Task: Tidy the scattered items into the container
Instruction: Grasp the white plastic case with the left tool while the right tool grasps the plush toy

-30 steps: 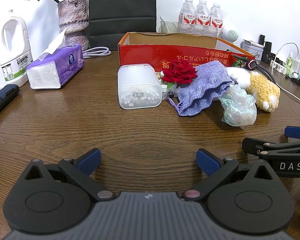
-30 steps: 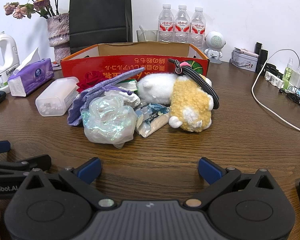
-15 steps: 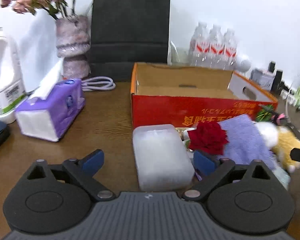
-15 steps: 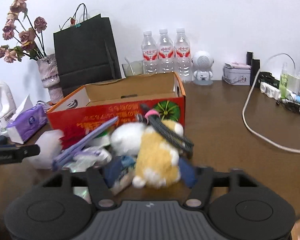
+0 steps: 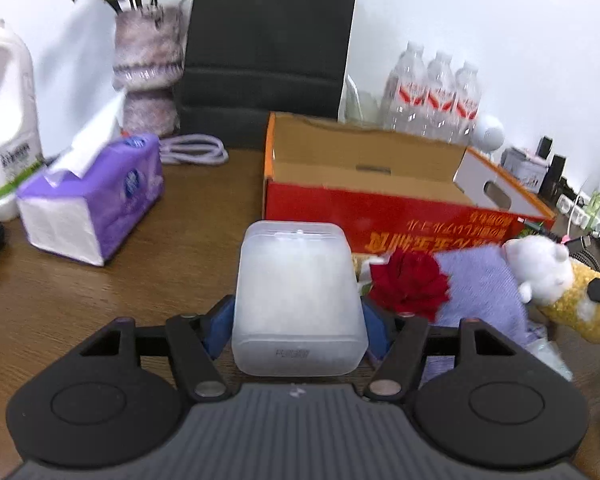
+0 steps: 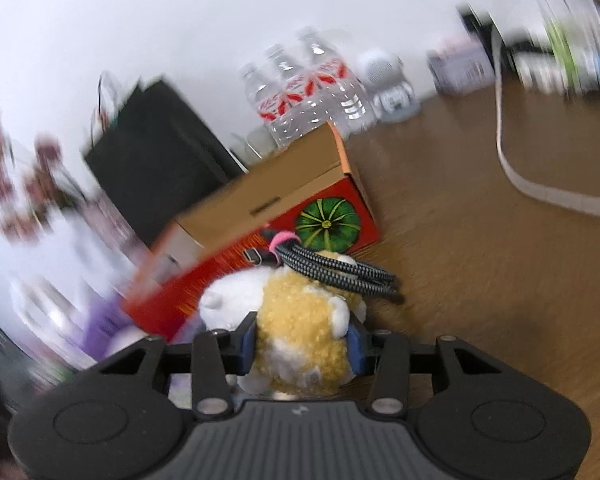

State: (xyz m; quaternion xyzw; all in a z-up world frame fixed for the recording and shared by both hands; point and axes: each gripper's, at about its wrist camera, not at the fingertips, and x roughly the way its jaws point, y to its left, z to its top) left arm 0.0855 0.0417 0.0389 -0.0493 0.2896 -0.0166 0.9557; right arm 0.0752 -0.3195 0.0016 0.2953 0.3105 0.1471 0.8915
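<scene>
My left gripper (image 5: 298, 326) is shut on a frosted white plastic box (image 5: 298, 300), in front of the open red cardboard box (image 5: 384, 216). A red rose (image 5: 410, 286), a purple cloth pouch (image 5: 482, 280) and the yellow-and-white plush toy (image 5: 556, 284) lie to its right. My right gripper (image 6: 302, 346) is shut on the plush toy (image 6: 304, 328); a black braided cable with a pink tie (image 6: 336, 270) lies over the toy. The red box (image 6: 284, 208) stands just behind. The right wrist view is tilted and blurred.
A purple tissue pack (image 5: 92, 208), a white jug (image 5: 6, 120), a vase of dried flowers (image 5: 148, 72) and a black paper bag (image 5: 268, 52) stand at the left and back. Water bottles (image 5: 432, 92) are behind the box. A white cable (image 6: 540, 184) crosses the table at right.
Both grippers moved forward from open over bare table. The left closed on the white box, the right on the plush toy. The right view has tilted.
</scene>
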